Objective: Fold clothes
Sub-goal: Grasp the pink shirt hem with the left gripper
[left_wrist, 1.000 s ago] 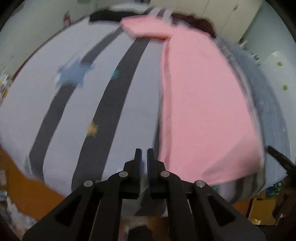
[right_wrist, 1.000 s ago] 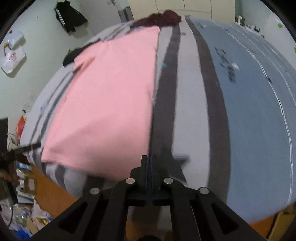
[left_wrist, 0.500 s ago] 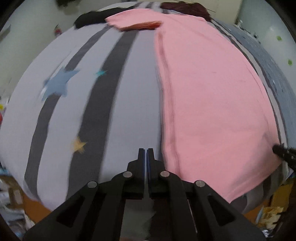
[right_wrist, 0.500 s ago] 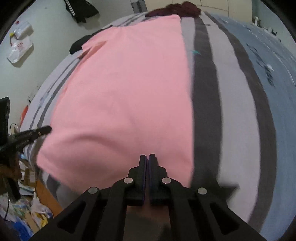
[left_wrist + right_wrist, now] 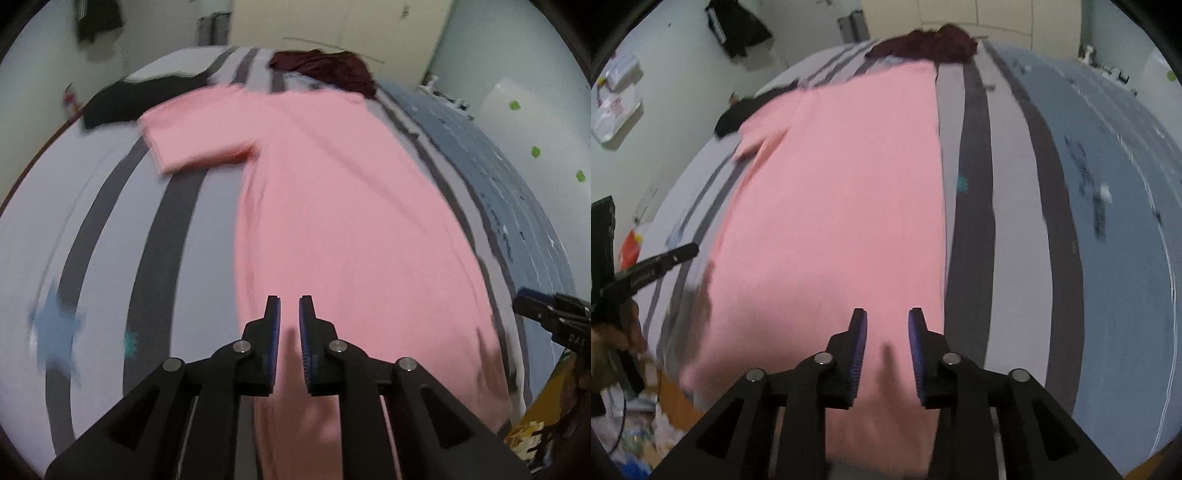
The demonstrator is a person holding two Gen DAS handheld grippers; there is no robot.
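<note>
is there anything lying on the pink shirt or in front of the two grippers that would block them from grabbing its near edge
Nothing visible blocks either. The pink shirt lies bare on the bed, directly under the left gripper and right gripper, both with jaws opening and nothing between them. The maroon garment and black garment lie at the far end.

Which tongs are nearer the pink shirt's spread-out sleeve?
Left. The left tongs hover over the pink shirt near its sleeve-side edge, the sleeve ahead. The right tongs hang over the opposite edge. Both are opening, empty.
</note>
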